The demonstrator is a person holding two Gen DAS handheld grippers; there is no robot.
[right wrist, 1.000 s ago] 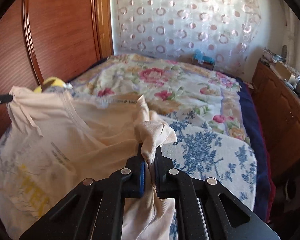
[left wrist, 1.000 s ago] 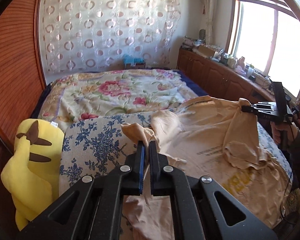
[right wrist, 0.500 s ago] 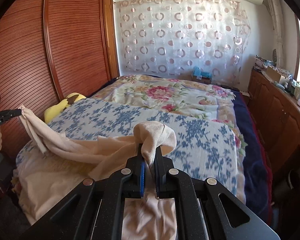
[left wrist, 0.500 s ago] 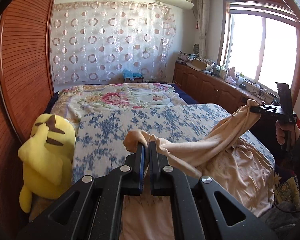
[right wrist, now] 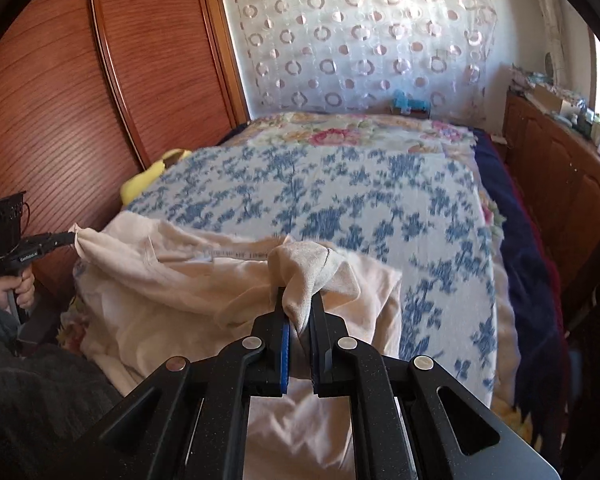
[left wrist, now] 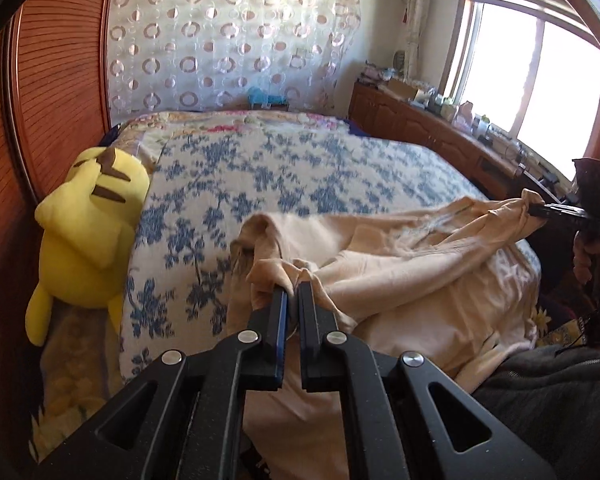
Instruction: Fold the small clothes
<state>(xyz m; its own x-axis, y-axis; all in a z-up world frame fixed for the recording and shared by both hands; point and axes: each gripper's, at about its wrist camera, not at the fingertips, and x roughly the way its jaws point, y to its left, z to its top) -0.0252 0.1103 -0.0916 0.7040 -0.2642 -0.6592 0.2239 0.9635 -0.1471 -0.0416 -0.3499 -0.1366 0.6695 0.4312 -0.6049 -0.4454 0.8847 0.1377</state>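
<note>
The left gripper (left wrist: 291, 294) is clamped tight on one bunched corner of the beige shirt (left wrist: 400, 280), and the right gripper (right wrist: 300, 300) pinches another corner the same way — neither has a free jaw. Between the two tools the cloth's upper edge runs as one long line, side to side, so its long axis lies across both grippers rather than ahead of them. Below that edge the shirt sags onto the near end of the bed (right wrist: 340, 184) and hangs towards the person. Both grippers tilt downward, roughly level with each other — neither is nearer.
</note>
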